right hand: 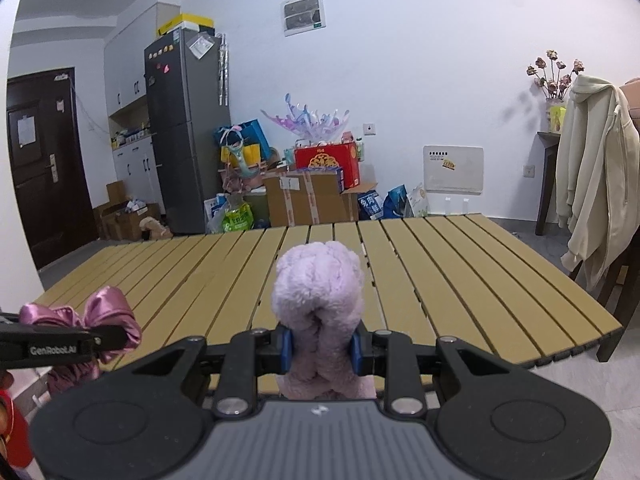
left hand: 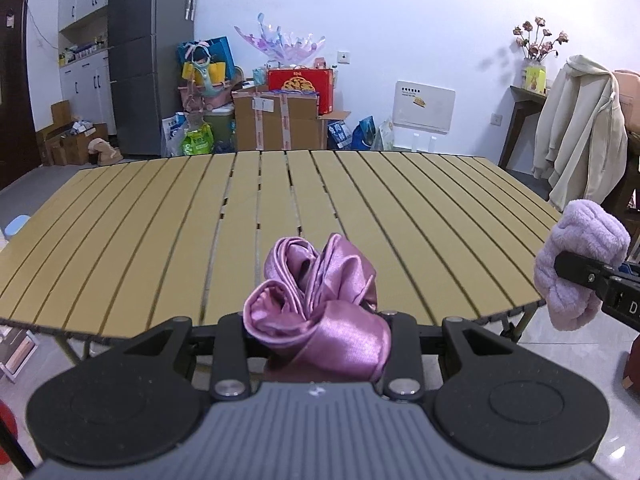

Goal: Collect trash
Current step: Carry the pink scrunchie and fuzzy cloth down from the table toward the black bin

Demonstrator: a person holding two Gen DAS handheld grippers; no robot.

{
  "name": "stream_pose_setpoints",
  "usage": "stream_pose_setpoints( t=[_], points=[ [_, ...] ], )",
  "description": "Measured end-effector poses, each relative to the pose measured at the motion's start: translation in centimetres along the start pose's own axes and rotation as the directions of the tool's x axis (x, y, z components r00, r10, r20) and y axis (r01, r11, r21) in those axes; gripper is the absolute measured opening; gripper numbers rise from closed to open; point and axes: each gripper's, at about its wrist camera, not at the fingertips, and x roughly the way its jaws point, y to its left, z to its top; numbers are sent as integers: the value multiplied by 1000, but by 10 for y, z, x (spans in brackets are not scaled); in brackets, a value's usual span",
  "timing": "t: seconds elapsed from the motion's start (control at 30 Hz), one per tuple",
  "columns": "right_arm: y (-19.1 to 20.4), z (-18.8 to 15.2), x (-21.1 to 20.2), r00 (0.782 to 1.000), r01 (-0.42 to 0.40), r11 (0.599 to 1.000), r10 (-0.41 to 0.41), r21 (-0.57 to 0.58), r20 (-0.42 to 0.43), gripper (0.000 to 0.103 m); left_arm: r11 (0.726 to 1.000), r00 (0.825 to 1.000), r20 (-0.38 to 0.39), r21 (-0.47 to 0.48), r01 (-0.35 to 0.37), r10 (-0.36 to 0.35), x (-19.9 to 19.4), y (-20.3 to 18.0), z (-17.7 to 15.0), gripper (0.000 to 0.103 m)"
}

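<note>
My left gripper (left hand: pixel 318 332) is shut on a shiny pink satin scrunchie (left hand: pixel 320 300), bunched between its jaws at the near edge of the yellow slatted table (left hand: pixel 160 220). My right gripper (right hand: pixel 322 346) is shut on a fluffy lilac scrunchie (right hand: pixel 318 284), squeezed between its blue pads (right hand: pixel 285 346). The left wrist view catches the right gripper (left hand: pixel 576 274) with the lilac scrunchie (left hand: pixel 580 264) off the table's right corner. In the right wrist view the left gripper (right hand: pixel 100 340) and the satin scrunchie (right hand: pixel 104 312) show at the left edge. Both grippers hover just short of the table's near edge.
Nothing lies on the slatted table top (right hand: pixel 460 272). Behind it stand cardboard boxes (left hand: pixel 276 120), bags and a grey fridge (left hand: pixel 148 56) against the white wall. A chair with a cream jacket (left hand: pixel 576 128) stands at the right. A red object (right hand: pixel 16 432) is at the lower left.
</note>
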Motion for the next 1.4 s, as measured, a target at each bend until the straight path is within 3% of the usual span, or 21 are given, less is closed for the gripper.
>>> stream_pose_setpoints(
  t=[0.43, 0.83, 1.07, 1.4],
  points=[
    [27, -61, -13, 992, -29, 999, 24, -40, -126, 26, 1000, 998, -52, 3, -25, 25, -24, 21, -67, 35],
    [40, -122, 1, 962, -42, 997, 23, -61, -273, 26, 999, 990, -134, 8, -49, 49, -16, 31, -120, 35],
    [41, -154, 22, 932, -38, 997, 12, -65, -363, 26, 997, 973, -218, -3, -83, 80, 7, 43, -151, 35],
    [41, -187, 50, 892, -21, 997, -12, -69, -452, 26, 988, 934, -327, -14, -157, 144, 54, 61, -190, 35]
  ],
)
